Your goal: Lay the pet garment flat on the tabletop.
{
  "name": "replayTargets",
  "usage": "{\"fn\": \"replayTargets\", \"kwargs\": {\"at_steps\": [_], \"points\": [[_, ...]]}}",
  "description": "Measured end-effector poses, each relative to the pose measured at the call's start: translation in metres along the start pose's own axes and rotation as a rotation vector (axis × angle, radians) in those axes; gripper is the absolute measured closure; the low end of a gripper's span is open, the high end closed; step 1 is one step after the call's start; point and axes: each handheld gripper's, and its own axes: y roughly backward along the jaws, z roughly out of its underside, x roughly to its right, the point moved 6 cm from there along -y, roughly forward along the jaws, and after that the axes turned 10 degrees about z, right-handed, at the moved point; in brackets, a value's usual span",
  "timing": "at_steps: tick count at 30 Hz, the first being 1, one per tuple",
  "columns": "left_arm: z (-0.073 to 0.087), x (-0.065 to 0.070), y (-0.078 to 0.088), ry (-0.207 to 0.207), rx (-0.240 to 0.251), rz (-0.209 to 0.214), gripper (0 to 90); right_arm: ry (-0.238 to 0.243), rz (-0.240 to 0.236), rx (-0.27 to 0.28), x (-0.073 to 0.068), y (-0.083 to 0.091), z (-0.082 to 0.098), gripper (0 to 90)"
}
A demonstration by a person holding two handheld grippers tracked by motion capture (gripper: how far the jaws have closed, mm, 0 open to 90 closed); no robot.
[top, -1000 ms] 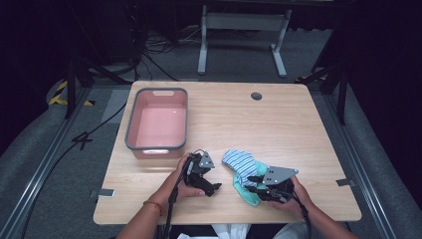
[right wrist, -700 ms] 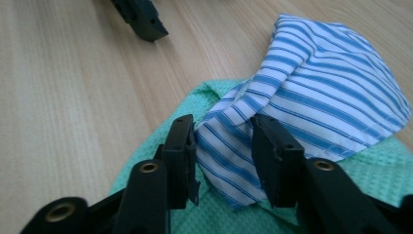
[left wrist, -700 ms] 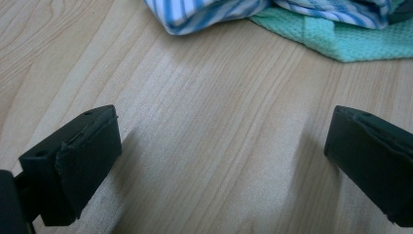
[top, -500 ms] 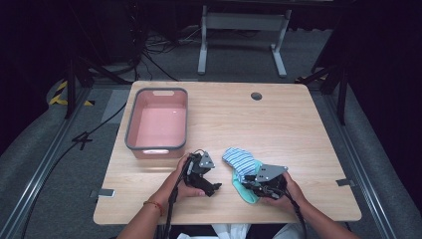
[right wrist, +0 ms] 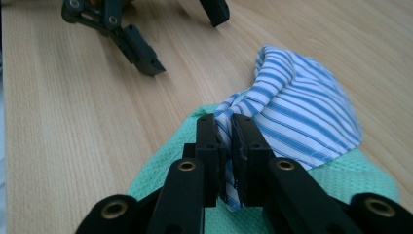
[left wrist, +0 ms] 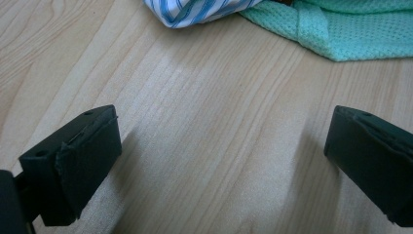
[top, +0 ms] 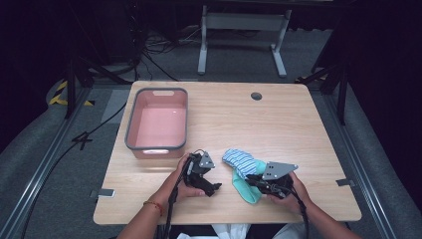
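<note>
A blue-and-white striped cloth [top: 239, 160] lies on a mint green mesh cloth [top: 247, 191] near the table's front edge. My right gripper [right wrist: 224, 139] has just been closing and is shut on an edge of the striped cloth [right wrist: 297, 117], which is pinched between its pads above the green cloth [right wrist: 165, 168]. My left gripper [top: 211, 188] rests on the wood a little to the left, jaws wide open with only bare table between them. In the left gripper view the striped cloth [left wrist: 195, 9] and green cloth [left wrist: 350, 29] lie just ahead of the jaws [left wrist: 224, 156].
A pink bin with a grey rim [top: 130, 130] stands empty at the table's left [top: 278, 124]. A round cable hole [top: 256, 96] sits near the far edge. Table legs and cables lie on the floor beyond.
The right gripper has shifted slightly left onto the cloth pile and its jaws have closed on the striped cloth. The left gripper has stayed put.
</note>
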Motion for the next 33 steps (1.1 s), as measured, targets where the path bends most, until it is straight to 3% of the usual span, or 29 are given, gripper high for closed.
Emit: {"fn": "replayTargets", "kwargs": {"at_steps": [5, 7, 8, 9, 14, 18, 23, 29, 33], "points": [[-0.001, 0.0, -0.001, 0.003, 0.008, 0.002, 1.1, 0.003, 0.006, 0.022, 0.001, 0.006, -0.004, 84.4], [-0.002, 0.0, 0.0, 0.006, 0.028, -0.007, 11.6, 0.0, 0.007, 0.028, 0.002, 0.009, -0.006, 84.7], [-0.004, -0.001, 0.002, 0.015, 0.048, -0.015, 11.6, 0.002, 0.008, 0.035, 0.003, 0.01, -0.007, 84.8], [-0.005, -0.002, 0.002, 0.018, 0.055, -0.021, 20.9, -0.001, 0.01, 0.04, 0.003, 0.011, -0.008, 84.9], [-0.009, 0.002, 0.002, 0.004, 0.086, -0.019, 26.7, -0.002, 0.015, 0.058, 0.006, 0.017, -0.012, 84.9], [-0.029, 0.003, 0.002, -0.041, 0.154, -0.035, 32.7, -0.013, 0.019, 0.077, 0.01, 0.022, -0.015, 84.9], [-0.045, 0.005, -0.005, -0.096, 0.164, -0.053, 37.0, -0.018, 0.025, 0.094, 0.013, 0.028, -0.017, 84.9], [-0.049, 0.002, -0.011, -0.134, 0.152, -0.066, 45.5, -0.028, 0.039, 0.111, 0.018, 0.035, -0.019, 84.9], [-0.051, 0.003, -0.01, -0.143, 0.17, -0.063, 54.3, -0.04, 0.044, 0.126, 0.022, 0.04, -0.02, 85.0]]}}
